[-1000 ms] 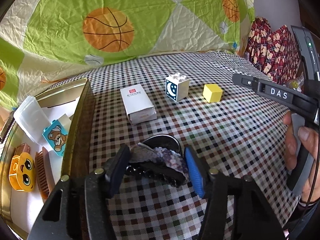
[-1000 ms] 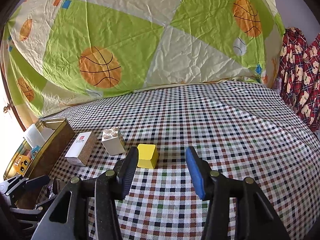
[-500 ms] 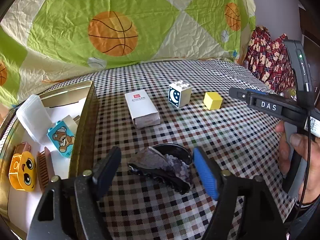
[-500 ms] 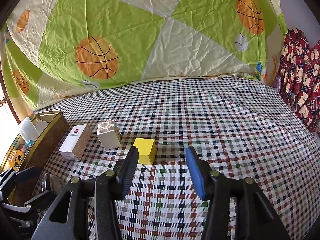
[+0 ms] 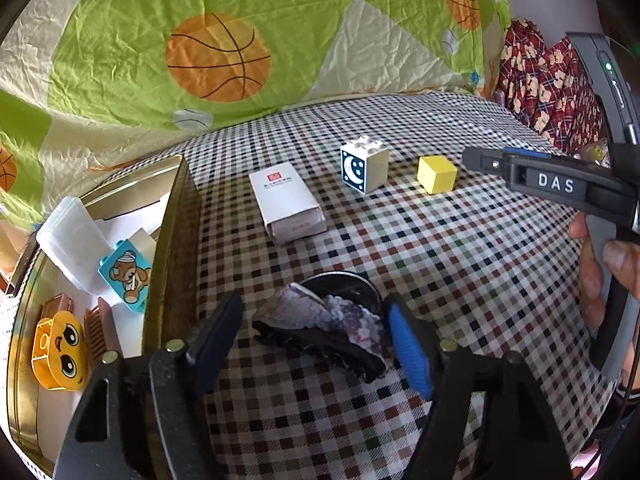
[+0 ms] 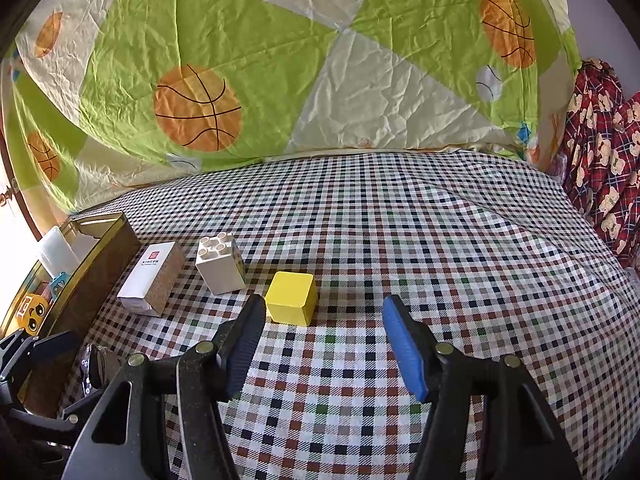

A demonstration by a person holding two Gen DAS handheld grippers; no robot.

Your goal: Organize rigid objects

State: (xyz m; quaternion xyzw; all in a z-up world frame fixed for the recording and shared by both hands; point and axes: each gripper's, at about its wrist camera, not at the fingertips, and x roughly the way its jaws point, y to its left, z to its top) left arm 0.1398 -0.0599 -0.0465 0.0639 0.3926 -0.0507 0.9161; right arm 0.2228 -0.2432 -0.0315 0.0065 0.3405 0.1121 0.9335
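Since a second ago the left gripper (image 5: 316, 340) has let go of the dark, mottled hair claw clip (image 5: 320, 328); its jaws sprang wide and have just been closing again, now standing apart with the clip between them, the pads apparently not pressing. The right gripper (image 6: 320, 344) has just been opening, nothing between its jaws.

From left to right: the gold metal tin (image 5: 172, 240) holds toy blocks and a clear plastic container; the clip lies on the checked cloth (image 5: 440, 264) just beside it; then a white cardboard box (image 5: 288, 204), a white moon-printed toy brick (image 5: 364, 168) and a yellow cube (image 6: 291, 298).

Risks: the clip's uneven shape may twist when squeezed. The cube sits ahead and left of the right jaws' gap, so closing now would miss it.

Both grippers point forward and downward at the cloth.
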